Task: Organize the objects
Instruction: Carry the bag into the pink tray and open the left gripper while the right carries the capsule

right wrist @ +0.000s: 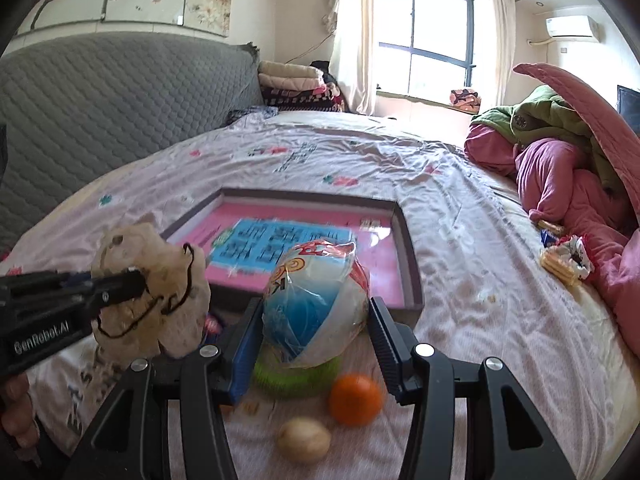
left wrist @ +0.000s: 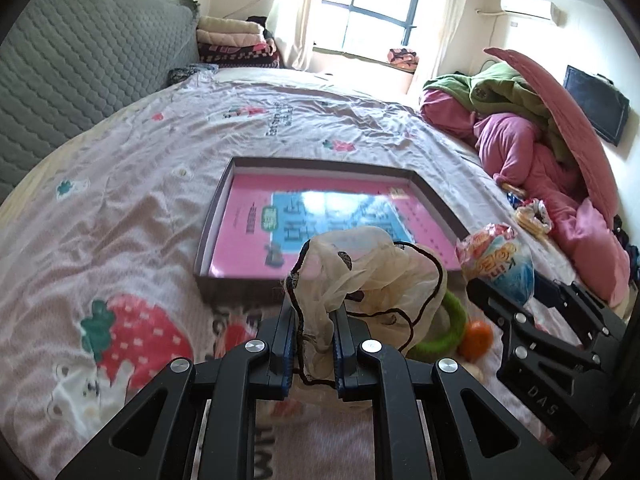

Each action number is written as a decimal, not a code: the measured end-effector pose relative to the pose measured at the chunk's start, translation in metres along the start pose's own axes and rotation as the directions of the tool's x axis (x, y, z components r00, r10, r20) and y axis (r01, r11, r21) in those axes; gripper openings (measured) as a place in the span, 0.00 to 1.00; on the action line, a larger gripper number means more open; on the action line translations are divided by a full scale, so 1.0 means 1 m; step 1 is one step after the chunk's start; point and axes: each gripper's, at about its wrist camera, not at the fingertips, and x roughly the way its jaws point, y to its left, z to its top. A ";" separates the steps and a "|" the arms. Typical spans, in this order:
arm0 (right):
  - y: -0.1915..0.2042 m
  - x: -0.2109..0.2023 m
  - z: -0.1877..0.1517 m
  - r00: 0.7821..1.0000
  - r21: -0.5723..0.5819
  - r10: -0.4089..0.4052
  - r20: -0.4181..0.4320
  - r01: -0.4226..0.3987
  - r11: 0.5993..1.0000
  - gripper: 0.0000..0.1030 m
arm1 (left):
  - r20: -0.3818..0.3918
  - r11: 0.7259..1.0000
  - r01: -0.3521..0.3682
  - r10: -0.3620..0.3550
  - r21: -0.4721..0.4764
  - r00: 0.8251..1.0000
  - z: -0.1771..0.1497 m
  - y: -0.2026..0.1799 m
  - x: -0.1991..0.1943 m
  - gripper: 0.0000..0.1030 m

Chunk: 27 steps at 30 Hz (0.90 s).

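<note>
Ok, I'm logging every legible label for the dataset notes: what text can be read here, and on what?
"GenRobot.AI": on the black left tongs, side of the body.
"DAS": on the black right tongs, rest cut off.
Pink and blue printed sheet in the shallow dark box: large characters, blurred, unreadable.
Round plastic snack bag: print unreadable.
Strawberry-print bedsheet: lettering too distorted.

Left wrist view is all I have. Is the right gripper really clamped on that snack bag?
Observer: Yes. The right wrist view shows both fingers of the right gripper pressing the sides of the snack bag.
Operator: Anything loose near it?
Observer: A pale round thing lies on the sheet beside the orange, nearer that camera.
Operator: My own grip, seen from outside?
Observer: The cloth pouch bunches around the tip of the left gripper, and its black cord hangs in loops.
</note>
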 end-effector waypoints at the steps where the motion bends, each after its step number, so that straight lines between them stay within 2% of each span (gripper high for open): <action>1: -0.002 0.003 0.005 1.000 0.003 -0.001 0.009 0.001 1.000 0.50 | 0.005 1.000 -0.003 0.003 0.006 1.000 0.004 -0.001 0.003 0.14; 13: -0.009 0.042 0.037 0.998 0.020 -0.010 0.055 0.009 1.000 0.50 | 0.011 0.997 -0.044 0.044 0.058 0.999 0.041 -0.011 0.041 0.14; 27: -0.014 0.076 0.056 0.998 -0.005 -0.036 0.042 0.036 0.999 0.51 | -0.051 0.997 -0.078 0.079 0.010 0.996 0.066 0.016 0.086 0.14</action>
